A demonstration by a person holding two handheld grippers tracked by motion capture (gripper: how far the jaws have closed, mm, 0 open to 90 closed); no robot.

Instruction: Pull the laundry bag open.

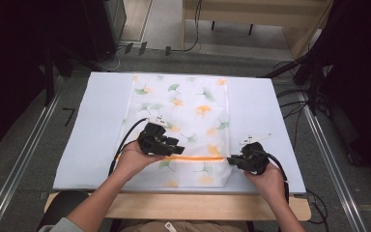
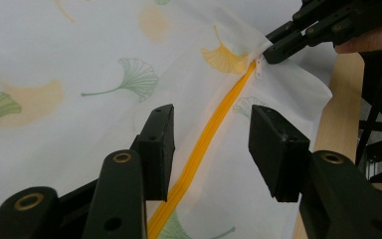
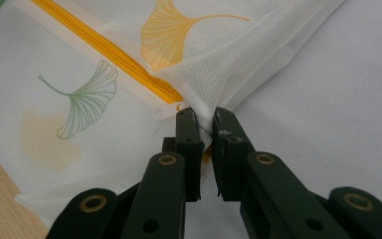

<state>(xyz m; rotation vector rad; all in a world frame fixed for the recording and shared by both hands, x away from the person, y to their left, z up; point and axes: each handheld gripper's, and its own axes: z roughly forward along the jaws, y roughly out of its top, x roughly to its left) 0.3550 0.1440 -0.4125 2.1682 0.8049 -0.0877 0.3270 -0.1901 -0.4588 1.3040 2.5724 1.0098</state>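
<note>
A white mesh bag (image 1: 183, 111) printed with ginkgo leaves lies flat on the table, an orange zipper (image 1: 193, 158) running across its near end. My left gripper (image 1: 174, 143) hovers open over the zipper (image 2: 199, 149), one jaw on each side of it. My right gripper (image 1: 231, 160) is shut on the bag's right edge at the zipper's end (image 3: 171, 97), bunching the mesh fabric (image 3: 214, 94) between its jaws. In the left gripper view the right gripper (image 2: 273, 50) pinches that same corner.
A white mat (image 1: 96, 125) covers the wooden table (image 1: 183, 205). Metal rails (image 1: 24, 154) run along both sides, with cables (image 1: 294, 104) and dark equipment on the floor beyond.
</note>
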